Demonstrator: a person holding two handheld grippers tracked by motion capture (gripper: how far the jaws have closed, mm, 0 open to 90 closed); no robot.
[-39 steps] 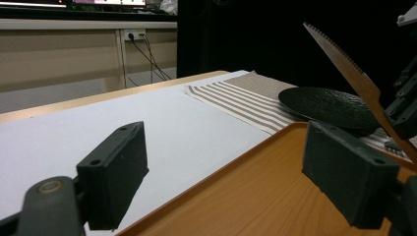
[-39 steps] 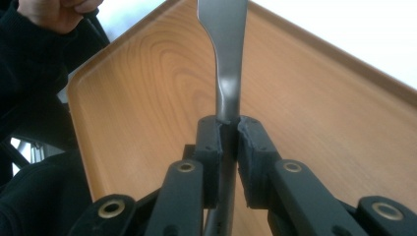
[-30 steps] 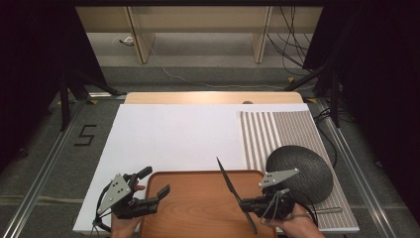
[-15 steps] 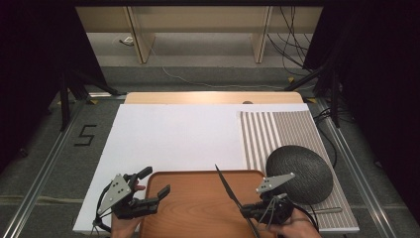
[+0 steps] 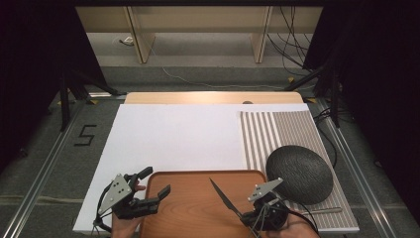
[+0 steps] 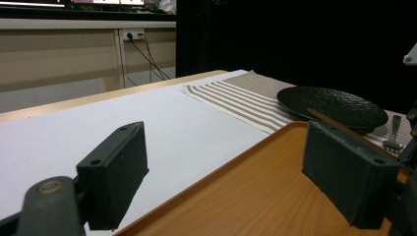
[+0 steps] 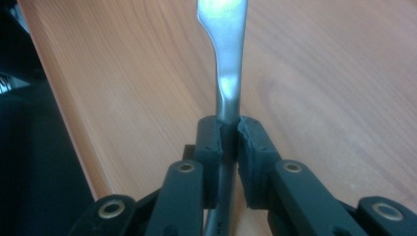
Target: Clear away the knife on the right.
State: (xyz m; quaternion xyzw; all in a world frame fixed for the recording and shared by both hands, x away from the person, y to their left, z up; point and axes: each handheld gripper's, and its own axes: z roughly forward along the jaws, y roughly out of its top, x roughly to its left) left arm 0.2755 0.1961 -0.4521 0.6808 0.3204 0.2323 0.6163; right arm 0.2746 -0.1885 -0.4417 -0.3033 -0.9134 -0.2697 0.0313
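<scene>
1. The right gripper (image 5: 242,214) has its jaws clamped tight on the handle of a table knife (image 5: 224,196); in the right gripper view the knife (image 7: 227,64) runs straight up from between the two black jaws.
2. The knife is over the wooden tray (image 5: 198,208), its blade pointing up and to the left in the high view, tip toward the tray's middle. Whether the blade touches the wood cannot be told.
3. Against the frames from a second and half a second ago, the right gripper has slid slightly lower and toward the person, and the knife tip with it sits a little nearer the tray's near edge; the blade's slant is much the same.
4. The left gripper (image 5: 151,187) has its jaws wide apart with nothing between them, at the tray's left rim. In the left gripper view one jaw hangs over the white mat (image 6: 98,123) and the other over the tray (image 6: 255,191).
5. The left gripper has not visibly shifted since the earlier frames.
6. The dark round plate (image 5: 299,173) lies on the striped placemat (image 5: 282,129), just beside the tray's right end, where it lay before.
</scene>
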